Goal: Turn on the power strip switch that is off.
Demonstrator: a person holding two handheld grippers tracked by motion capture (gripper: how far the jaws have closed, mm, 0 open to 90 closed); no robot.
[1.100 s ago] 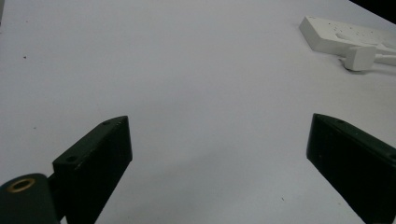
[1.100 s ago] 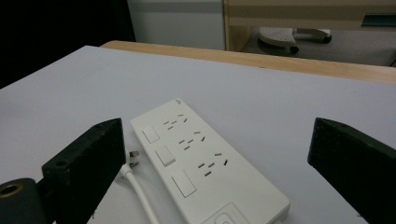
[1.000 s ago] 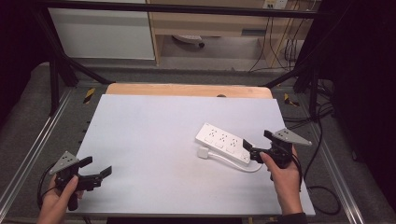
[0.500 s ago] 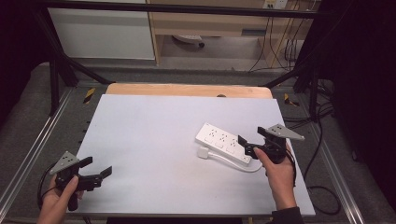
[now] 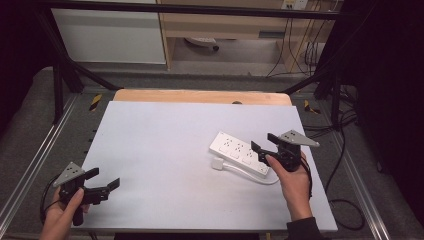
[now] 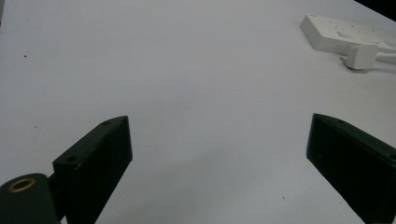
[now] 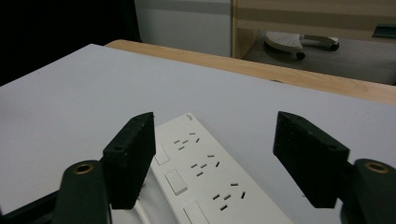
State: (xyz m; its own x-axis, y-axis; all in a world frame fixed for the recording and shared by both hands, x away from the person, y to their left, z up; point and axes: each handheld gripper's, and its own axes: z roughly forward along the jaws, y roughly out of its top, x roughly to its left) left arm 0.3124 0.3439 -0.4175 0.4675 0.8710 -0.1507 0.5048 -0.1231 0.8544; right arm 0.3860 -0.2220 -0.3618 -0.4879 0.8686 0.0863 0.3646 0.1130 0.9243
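L hand: [image 5: 62, 215] gripped its tool at the near-left corner of the table [image 5: 165, 145], forearm coming in from the bottom edge.
L gripper: [image 5: 102, 182] sat low over bare white tabletop, jaws spread wide, nothing btwn them; its own view showed empty surface in the gap.
Table mid: plain white, w/ a wood strip along the far edge; no other objs on it.
Plug: [image 5: 217, 163] small white block lay on the table just beside the strip's near-left side, white cord [image 5: 250, 174] curling from it toward the R hand.
Power strip: [image 5: 240, 152] white, lay flat on the right half of the table, angled, sockets up; far end pointed to table centre, near end under the R gripper.
R gripper: [image 5: 262, 144] hovered at the strip's near end, jaws wide apart, holding nothing; in its own view the strip ran btwn & below the jaws, not touched as far as I could tell.
R hand: [image 5: 292, 175] behind the tool, wrist over the right table edge.
Risk 1: prob. a pinch on the strip's smooth flat body could slip or skid it sideways, since it lay loose.
Risk 2: cord loop sat near the jaw path; might snag & drag the plug.
Risk 3: a lift by one end could tip the strip.
Writing: small mark at the strip's far end, too small to read; no brand legible.
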